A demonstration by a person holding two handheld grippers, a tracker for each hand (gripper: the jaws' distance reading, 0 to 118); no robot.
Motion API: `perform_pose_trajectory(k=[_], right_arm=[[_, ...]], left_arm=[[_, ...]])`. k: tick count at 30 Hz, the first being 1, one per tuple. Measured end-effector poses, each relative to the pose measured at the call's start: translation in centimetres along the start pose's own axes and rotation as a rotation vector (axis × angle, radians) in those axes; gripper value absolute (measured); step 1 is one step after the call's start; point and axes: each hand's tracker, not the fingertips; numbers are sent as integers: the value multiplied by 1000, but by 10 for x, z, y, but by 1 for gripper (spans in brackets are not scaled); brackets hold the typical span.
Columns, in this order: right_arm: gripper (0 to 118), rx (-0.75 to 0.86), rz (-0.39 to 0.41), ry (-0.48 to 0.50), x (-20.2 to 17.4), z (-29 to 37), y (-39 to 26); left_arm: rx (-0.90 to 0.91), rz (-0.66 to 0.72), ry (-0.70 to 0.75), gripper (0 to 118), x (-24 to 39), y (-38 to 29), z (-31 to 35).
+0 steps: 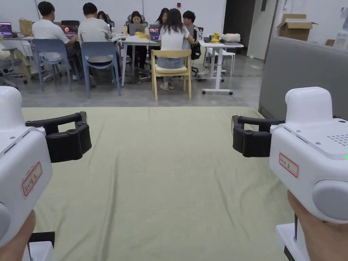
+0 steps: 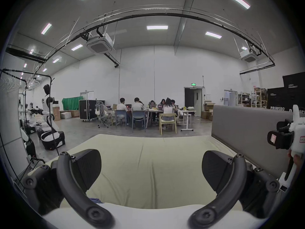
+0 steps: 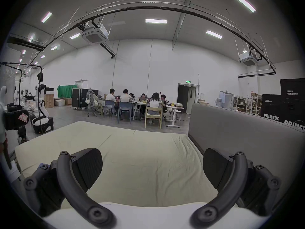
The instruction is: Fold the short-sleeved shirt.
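Observation:
My left gripper [image 1: 83, 133] hovers over the left side of a bed with a pale green sheet [image 1: 163, 176]. Its jaws stand wide apart with nothing between them, as its own view [image 2: 151, 166] confirms. My right gripper [image 1: 238, 136] is held level with it over the bed's right side, also open and empty [image 3: 152, 166]. Each gripper appears at the edge of the other's view: the right one [image 2: 279, 140], the left one [image 3: 14, 120]. A small blue scrap [image 2: 95, 200] peeks out beside the left gripper's jaw; what it is cannot be told.
A grey upholstered panel [image 1: 299, 74] borders the bed on the right. Beyond the far edge lies concrete floor, then a wooden chair [image 1: 171, 71] and tables with several seated people. A white humanoid robot [image 2: 47, 107] and clothes racks stand to the left.

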Motion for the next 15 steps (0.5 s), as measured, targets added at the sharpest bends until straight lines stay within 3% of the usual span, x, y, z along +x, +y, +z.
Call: perform_pose_trajectory(k=[4,6,15], right_arm=[[118,0,0,2,1,-1,-1],[118,3,4,-1,1,0,-1],[118,-11,-3,9,0,-3,-3]], left_arm=[[46,-3,-22,118,2,2,3],[95,-18,44,118,5,4,7],[67,37,41,118,-6,8,2]])
